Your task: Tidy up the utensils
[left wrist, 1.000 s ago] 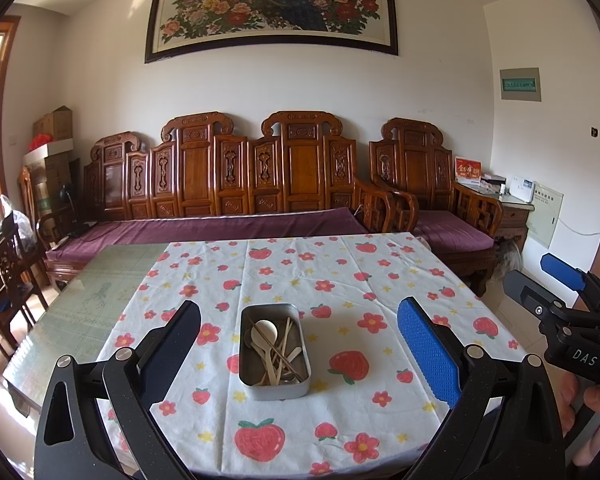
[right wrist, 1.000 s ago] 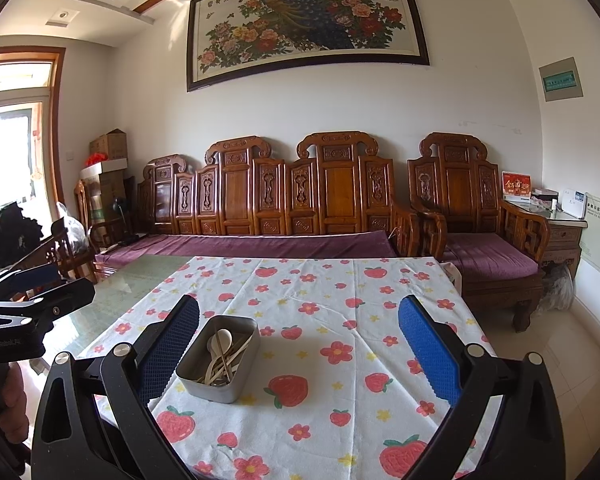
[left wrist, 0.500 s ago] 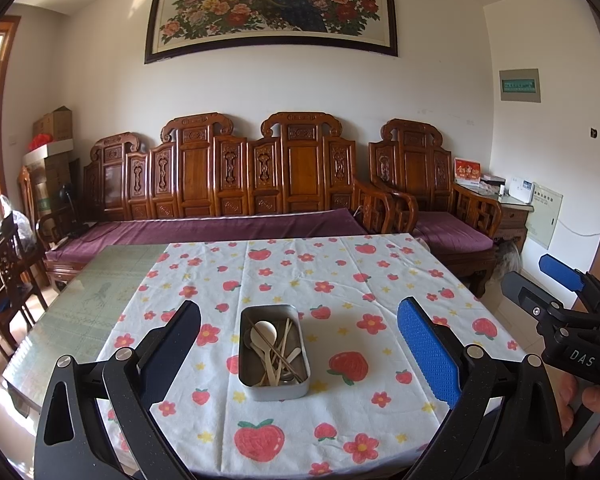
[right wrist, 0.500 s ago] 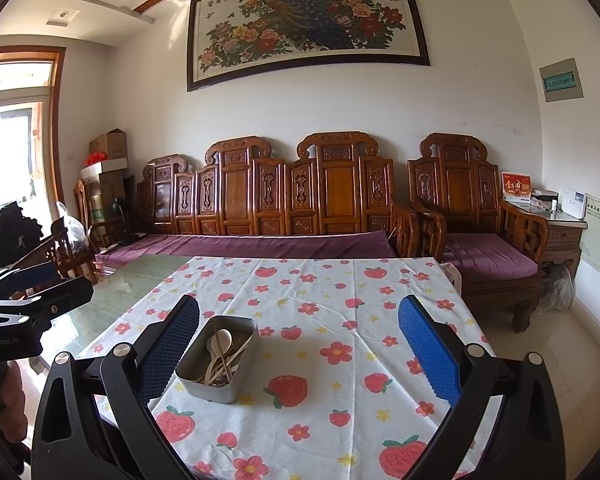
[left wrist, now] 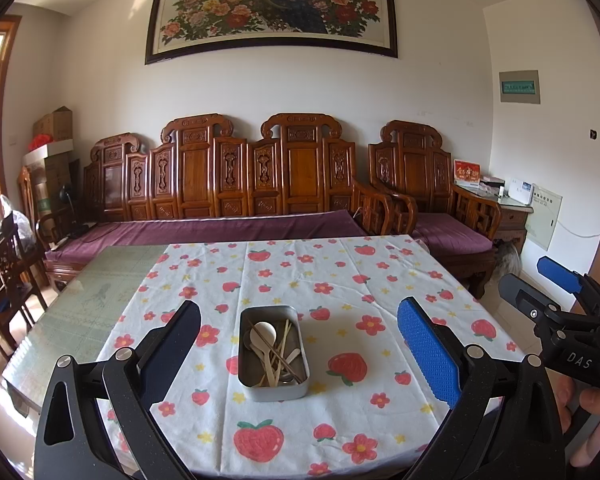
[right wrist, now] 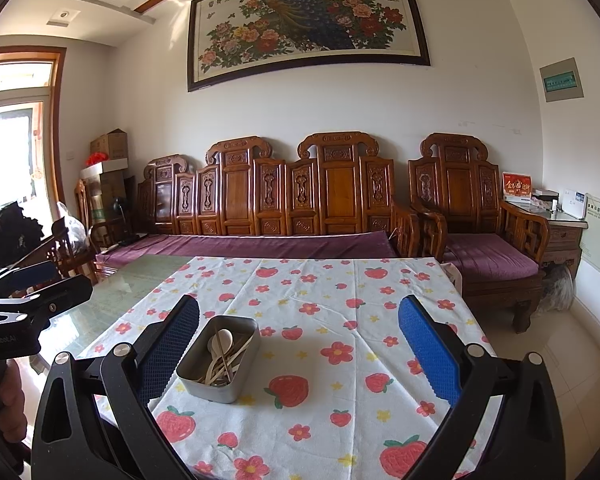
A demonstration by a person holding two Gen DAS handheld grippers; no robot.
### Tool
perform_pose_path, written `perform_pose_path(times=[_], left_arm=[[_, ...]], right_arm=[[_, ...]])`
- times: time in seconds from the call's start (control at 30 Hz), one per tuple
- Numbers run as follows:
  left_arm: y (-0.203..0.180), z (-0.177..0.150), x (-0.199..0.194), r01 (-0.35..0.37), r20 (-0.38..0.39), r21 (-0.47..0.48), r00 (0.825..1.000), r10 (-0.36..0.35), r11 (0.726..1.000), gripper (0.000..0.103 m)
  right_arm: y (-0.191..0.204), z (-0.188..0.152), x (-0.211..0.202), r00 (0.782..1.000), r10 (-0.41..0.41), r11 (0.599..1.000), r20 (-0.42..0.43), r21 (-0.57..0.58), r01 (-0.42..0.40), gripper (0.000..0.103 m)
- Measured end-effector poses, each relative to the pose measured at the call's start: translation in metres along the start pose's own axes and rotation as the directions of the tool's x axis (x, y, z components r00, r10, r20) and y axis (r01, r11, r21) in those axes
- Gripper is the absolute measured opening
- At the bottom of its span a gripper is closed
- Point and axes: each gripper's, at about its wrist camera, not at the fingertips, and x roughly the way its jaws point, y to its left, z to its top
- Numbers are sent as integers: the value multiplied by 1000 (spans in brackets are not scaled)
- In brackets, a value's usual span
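A rectangular metal tin point(left wrist: 273, 354) point(right wrist: 218, 358) stands on the strawberry-print tablecloth near the table's front. Inside lie a pale spoon point(left wrist: 263, 333) point(right wrist: 219, 339), chopsticks and other pale wooden utensils in a loose heap. My left gripper point(left wrist: 299, 342) hovers open above the front edge, the tin showing between its fingers. My right gripper point(right wrist: 299, 344) is open too, held a little further right, so the tin sits by its left finger point(right wrist: 170, 354). Each gripper shows at the edge of the other's view, with a hand on its handle. Nothing is held.
The tablecloth point(left wrist: 340, 280) covers the right part of a glass-topped table point(left wrist: 96, 300). A carved wooden sofa point(left wrist: 228, 184) with purple cushions stands behind, an armchair point(left wrist: 428, 200) to its right. Dark chairs point(left wrist: 4, 264) stand at the left.
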Motion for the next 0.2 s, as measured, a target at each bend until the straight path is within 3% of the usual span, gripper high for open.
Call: perform_pose_path(times=[0.2], left_arm=[[-4, 1, -1, 4, -2, -4, 1000, -4, 1000, 95]], right_arm=[[0, 2, 0, 1000, 0, 1000, 0, 0, 0, 100]])
